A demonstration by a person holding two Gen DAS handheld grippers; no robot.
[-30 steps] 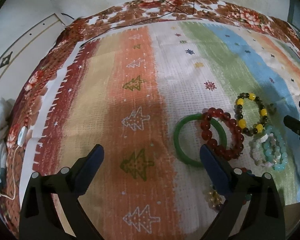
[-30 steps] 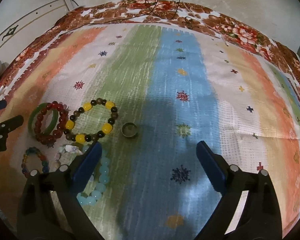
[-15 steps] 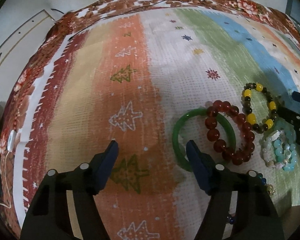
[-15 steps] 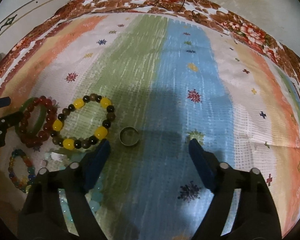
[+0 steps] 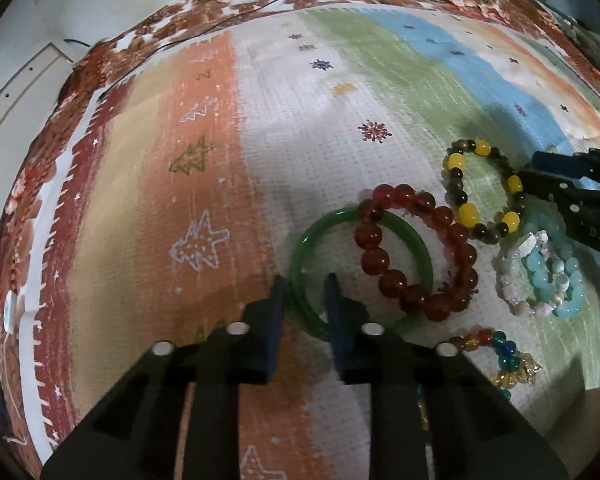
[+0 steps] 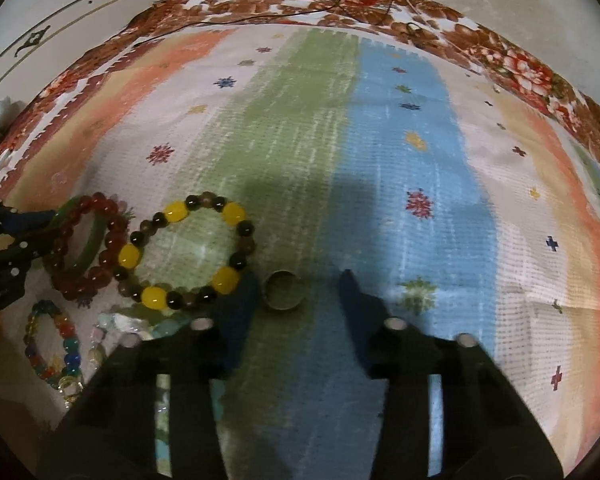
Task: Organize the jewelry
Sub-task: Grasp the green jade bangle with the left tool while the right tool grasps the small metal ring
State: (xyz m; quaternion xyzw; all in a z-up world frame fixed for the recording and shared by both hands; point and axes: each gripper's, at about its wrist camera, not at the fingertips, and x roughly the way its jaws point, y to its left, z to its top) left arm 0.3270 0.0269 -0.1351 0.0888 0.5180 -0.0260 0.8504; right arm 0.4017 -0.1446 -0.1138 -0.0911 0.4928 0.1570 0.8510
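Both grippers' jaws narrowed; left gripper (image 5: 305, 282) straddles green bangle (image 5: 300, 264).

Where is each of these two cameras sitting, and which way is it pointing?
Left wrist: rides the left gripper, looking along its fingers, which straddle the green bangle rim; the right gripper's tips show at right.
Right wrist: rides the right gripper, fingers flanking a small metal ring.
Shared: the striped cloth, the green bangle and the yellow-and-dark bead bracelet.
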